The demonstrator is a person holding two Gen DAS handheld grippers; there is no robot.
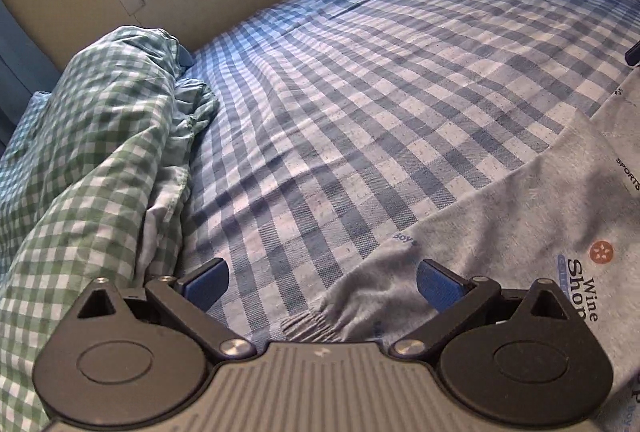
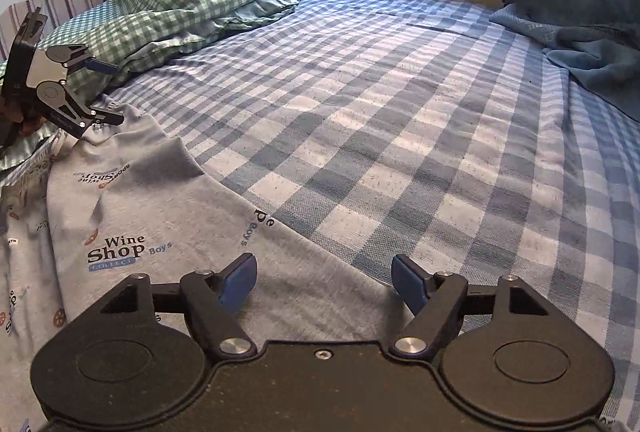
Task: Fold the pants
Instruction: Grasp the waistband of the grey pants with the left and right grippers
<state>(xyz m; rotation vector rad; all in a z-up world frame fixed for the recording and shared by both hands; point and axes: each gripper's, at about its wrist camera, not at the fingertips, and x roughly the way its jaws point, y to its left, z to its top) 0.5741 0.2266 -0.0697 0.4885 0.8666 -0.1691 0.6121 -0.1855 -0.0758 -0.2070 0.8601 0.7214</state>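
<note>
Pants (image 2: 168, 216) run off frame beneath both wide-spread grippers (image 2: 324, 282)

Grey printed pants (image 2: 168, 207) lie spread on the checked bedsheet (image 2: 400, 119) — slightly rumpled.

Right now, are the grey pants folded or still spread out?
Partly folded, not finished: the grey pants lie on the checked sheet with one fabric layer doubled over another, its edge running diagonally. The far end is out of frame.

The pants (image 2: 168, 199) are matt grey knit cloth with printed lettering, lying at the near edge of a coarse-woven checked bedsheet (image 2: 380, 103), while the right gripper (image 2: 324, 284) looks like matt black plastic with shiny metal pivots.
</note>
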